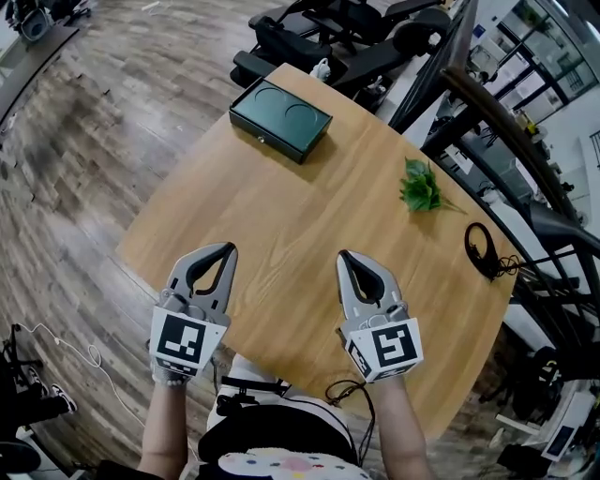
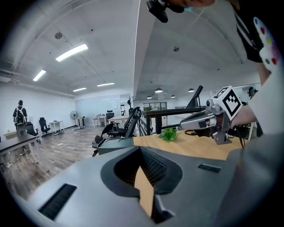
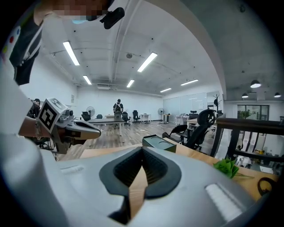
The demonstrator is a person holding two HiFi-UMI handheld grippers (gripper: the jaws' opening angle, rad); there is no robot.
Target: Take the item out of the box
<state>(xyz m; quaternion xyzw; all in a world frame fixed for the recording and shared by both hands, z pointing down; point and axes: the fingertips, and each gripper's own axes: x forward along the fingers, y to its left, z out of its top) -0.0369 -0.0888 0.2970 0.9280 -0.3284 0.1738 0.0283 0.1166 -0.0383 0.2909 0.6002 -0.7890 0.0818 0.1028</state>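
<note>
A dark green box stands closed at the far end of the wooden table, its lid marked with two round imprints. It also shows low in the left gripper view and the right gripper view. My left gripper hovers over the near left part of the table, shut and empty. My right gripper hovers beside it to the right, also shut with nothing held. Both point towards the box and are well short of it. Each gripper shows in the other's view: the right gripper and the left gripper.
A small green plant sprig lies on the table's right side. A black looped cable rests near the right edge. Office chairs and dark frames crowd the far side of the table. Wood floor lies to the left.
</note>
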